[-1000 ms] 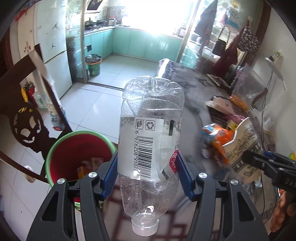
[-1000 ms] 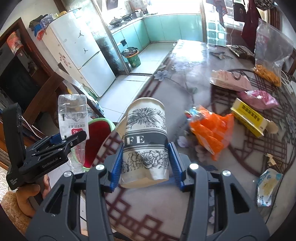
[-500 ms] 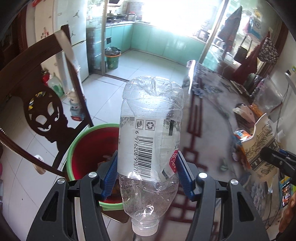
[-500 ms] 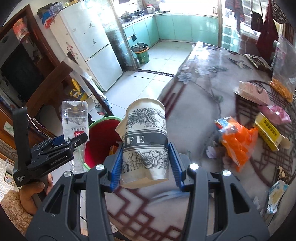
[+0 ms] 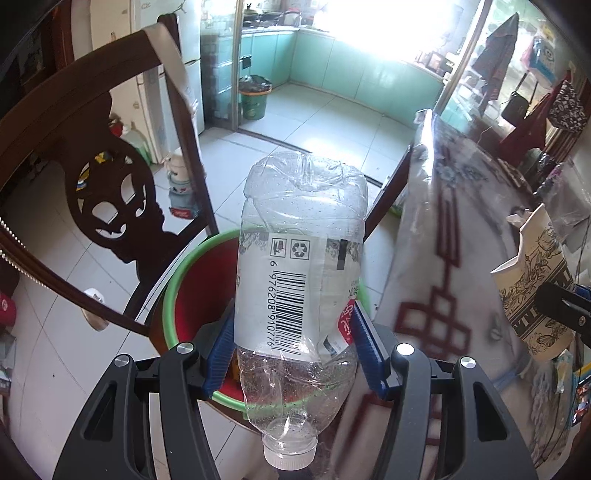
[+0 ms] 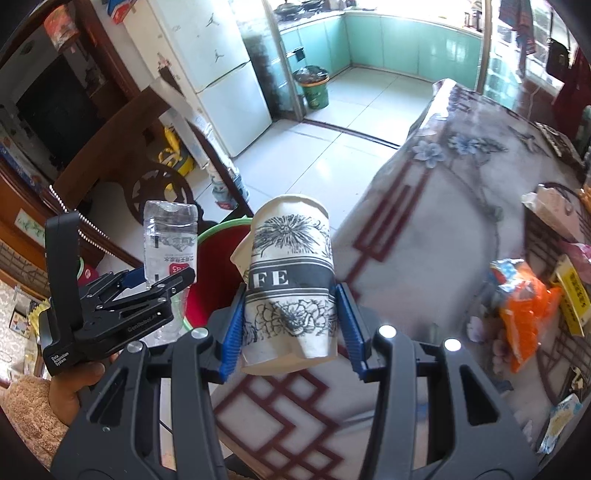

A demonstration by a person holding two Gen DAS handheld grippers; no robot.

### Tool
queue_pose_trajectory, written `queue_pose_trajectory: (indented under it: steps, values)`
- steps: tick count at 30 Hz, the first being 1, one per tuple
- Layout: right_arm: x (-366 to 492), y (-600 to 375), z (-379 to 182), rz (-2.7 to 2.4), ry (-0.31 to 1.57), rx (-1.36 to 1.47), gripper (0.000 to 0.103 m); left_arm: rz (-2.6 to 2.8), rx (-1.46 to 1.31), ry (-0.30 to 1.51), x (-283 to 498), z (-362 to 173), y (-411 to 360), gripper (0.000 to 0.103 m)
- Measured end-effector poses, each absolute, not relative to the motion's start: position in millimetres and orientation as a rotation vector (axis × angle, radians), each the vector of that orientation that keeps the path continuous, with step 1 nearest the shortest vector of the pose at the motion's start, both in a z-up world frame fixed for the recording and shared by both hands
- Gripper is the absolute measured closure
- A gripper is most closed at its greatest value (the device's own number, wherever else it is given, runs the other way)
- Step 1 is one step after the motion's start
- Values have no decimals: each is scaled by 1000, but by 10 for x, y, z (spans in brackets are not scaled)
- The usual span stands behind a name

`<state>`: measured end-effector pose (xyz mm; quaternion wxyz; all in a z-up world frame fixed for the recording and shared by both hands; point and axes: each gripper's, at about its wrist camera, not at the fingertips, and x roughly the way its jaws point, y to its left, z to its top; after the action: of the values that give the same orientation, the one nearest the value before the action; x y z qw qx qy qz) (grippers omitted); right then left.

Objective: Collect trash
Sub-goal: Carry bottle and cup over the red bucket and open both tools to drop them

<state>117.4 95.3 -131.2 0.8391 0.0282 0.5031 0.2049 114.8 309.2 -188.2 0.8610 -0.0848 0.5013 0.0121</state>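
Here, bottle (image 5: 295,295) (gripped) hangs over bin (image 5: 173,291).

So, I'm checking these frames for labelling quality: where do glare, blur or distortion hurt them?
Left wrist view: the kitchen window is blown out to white, and the patterned tablecloth is smeared, while the clear crushed plastic bottle stays sharp. Right wrist view: exposure is more even, the printed paper cup is crisp, and fisheye bending curves the white fridge and table edge.
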Motion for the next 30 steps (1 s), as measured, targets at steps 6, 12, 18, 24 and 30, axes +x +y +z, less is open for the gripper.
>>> queue_pose_trajectory:
  steps: [6, 12, 18, 24, 30]
  values:
    - [1289, 1199, -1393, 477, 1094, 41, 57, 54, -190, 1094, 1210, -2039, 3223, 47]
    - [1361, 1453, -1461, 518, 1110, 8, 57, 71, -198, 1117, 1235, -2122, 3310, 47]
    - [1365, 1595, -1517, 545, 1128, -10, 57, 87, -211, 1140, 1232, -2198, 3395, 47]
    - [1348, 1639, -1519, 563, 1128, -27, 57, 84, -211, 1141, 1215, -2197, 3411, 47]
    - [1334, 1660, -1487, 559, 1108, -20, 28, 105, -216, 1156, 1242, -2210, 3416, 41]
